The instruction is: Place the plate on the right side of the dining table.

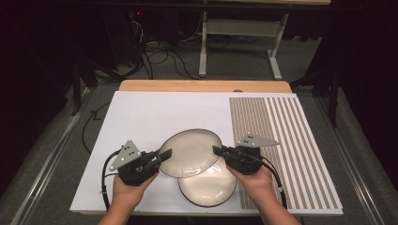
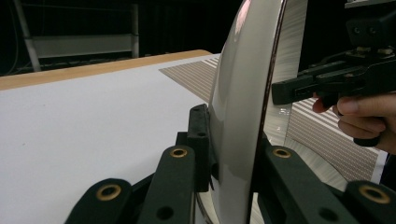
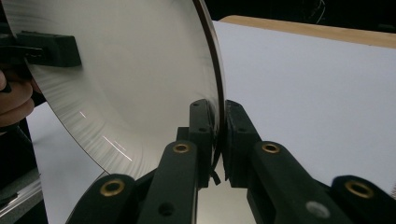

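A: Where is the upper plate [image 1: 190,153] sitting?

B: Lower middle of the high view, tilting above the second plate [image 1: 207,187], which is lying flat on the white surface [image 1: 155,112].

A: And the jaws?

B: The left gripper [image 1: 164,155] is clamping the plate's left rim; the right gripper [image 1: 218,151] is pinching the right rim.

A: How far along?

B: Both holds look secured and the plate seems to be lifting off; carrying and setting down are remaining, I judge.

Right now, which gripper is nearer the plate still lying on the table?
Right. The right gripper clamps the lifted plate at its right rim, just above the lower plate's upper right edge. The left gripper clamps the left rim, farther out to that plate's left.
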The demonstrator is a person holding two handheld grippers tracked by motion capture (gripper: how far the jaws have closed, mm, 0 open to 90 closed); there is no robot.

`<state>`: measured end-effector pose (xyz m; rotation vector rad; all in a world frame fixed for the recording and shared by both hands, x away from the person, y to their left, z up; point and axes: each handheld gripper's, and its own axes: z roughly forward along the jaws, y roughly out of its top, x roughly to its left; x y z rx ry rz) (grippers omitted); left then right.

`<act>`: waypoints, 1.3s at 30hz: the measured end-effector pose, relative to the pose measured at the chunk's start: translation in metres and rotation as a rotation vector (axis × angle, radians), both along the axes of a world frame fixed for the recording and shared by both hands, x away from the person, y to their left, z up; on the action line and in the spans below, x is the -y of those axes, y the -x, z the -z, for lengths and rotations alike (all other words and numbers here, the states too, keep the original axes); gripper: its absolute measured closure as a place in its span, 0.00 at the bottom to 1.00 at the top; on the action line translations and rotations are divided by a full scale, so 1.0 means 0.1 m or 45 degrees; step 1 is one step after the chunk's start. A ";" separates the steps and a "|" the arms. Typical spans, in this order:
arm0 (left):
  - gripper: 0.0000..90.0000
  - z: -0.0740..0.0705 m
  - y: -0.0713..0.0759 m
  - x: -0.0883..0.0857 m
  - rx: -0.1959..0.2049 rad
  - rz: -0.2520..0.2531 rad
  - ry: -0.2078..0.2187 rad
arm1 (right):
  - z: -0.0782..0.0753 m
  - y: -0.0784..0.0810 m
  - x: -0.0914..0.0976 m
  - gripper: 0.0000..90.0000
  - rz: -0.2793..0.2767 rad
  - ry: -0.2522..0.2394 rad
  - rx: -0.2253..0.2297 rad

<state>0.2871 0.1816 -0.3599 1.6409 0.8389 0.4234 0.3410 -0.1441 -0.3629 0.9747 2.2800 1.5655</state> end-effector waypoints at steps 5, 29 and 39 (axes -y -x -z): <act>0.88 -0.04 -0.10 0.11 -0.018 0.026 0.016 | -0.06 0.00 0.10 0.95 0.039 0.012 0.016; 0.88 -0.18 -0.53 0.77 -0.085 0.149 -0.067 | -0.29 -0.05 0.82 0.97 0.168 0.015 0.066; 0.87 -0.20 -0.72 1.16 -0.100 0.179 -0.092 | -0.32 -0.05 1.15 0.97 0.247 0.019 0.078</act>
